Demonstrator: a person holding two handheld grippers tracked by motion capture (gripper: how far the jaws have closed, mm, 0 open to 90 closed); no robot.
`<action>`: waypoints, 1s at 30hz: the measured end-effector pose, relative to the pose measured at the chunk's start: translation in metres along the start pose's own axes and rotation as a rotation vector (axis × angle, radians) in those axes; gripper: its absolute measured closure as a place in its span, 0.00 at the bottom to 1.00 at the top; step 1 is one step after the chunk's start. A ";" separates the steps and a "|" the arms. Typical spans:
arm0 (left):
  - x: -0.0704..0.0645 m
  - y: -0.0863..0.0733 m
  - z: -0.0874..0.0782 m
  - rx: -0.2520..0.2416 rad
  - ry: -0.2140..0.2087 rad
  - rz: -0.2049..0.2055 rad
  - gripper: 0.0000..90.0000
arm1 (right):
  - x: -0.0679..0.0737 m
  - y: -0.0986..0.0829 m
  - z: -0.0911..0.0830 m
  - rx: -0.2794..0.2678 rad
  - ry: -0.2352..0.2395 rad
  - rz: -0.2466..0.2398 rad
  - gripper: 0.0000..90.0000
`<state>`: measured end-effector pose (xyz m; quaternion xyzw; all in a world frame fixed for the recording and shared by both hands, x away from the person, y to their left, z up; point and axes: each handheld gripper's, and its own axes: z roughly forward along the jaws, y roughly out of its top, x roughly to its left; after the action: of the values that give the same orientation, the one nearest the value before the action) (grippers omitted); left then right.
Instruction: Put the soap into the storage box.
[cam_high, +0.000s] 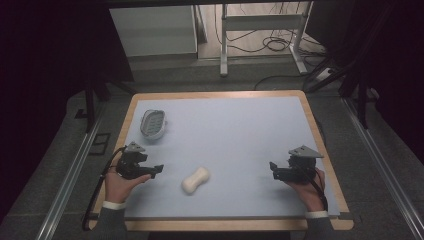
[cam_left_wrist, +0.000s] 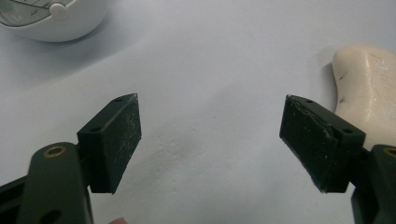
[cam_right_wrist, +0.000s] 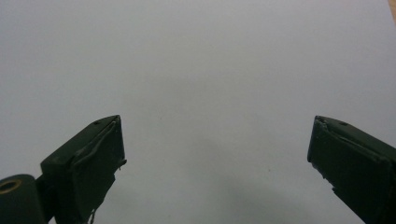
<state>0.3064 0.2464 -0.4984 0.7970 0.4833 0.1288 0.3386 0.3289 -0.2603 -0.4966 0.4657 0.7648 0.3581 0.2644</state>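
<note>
both tools (cam_left_wrist: 210, 140) (cam_right_wrist: 215, 158) gape wide, holding nothing

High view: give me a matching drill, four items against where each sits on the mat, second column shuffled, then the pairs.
Items
1. soap bar
2. soap dish
3. left gripper
4. right gripper

Places
A. far left part of the blue mat
B. near right, fingers apart over bare mat
C. near middle, lying on the mat
D. near left, fingers apart, close beside the soap bar

Pairs: 1-C, 2-A, 3-D, 4-B
</note>
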 end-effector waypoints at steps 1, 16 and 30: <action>0.000 0.000 0.000 0.000 0.000 0.000 0.23 | 0.000 0.000 0.000 0.001 0.002 -0.002 0.04; -0.001 0.000 -0.007 -0.016 0.002 -0.007 0.25 | -0.005 -0.001 -0.014 -0.019 -0.006 0.017 0.06; -0.010 0.016 -0.022 0.011 0.029 0.043 0.26 | -0.017 -0.005 -0.018 -0.022 0.004 0.044 0.07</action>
<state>0.3007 0.2424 -0.4708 0.8071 0.4718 0.1449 0.3241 0.3205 -0.2822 -0.4886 0.4789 0.7507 0.3733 0.2602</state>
